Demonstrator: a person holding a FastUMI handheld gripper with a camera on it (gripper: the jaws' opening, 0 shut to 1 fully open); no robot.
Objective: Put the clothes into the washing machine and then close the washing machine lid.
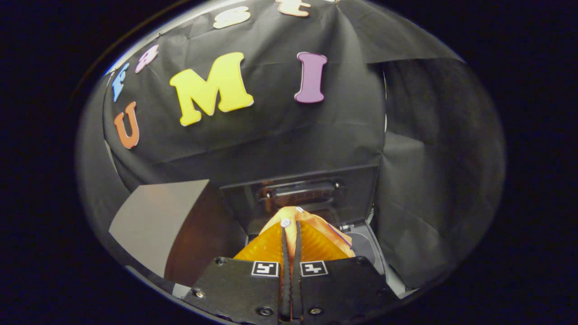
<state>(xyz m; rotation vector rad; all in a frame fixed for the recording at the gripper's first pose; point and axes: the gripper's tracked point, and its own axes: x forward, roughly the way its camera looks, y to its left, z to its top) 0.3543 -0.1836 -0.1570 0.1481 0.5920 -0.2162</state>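
An orange garment (pixel 316 243) with a small white button hangs pinched between my fingers, and my gripper (pixel 291 228) is shut on it. Just beyond the garment stands the washing machine's raised lid (pixel 356 189), dark with a handle recess (pixel 300 194) in it. Below the cloth, right of the fingers, part of the machine's pale top and round opening (pixel 368 246) shows. The garment hangs above that opening and hides most of it.
A grey panel (pixel 153 221) stands to the left of the machine. Black cloth walls close in behind the lid and on the right side (pixel 433 194).
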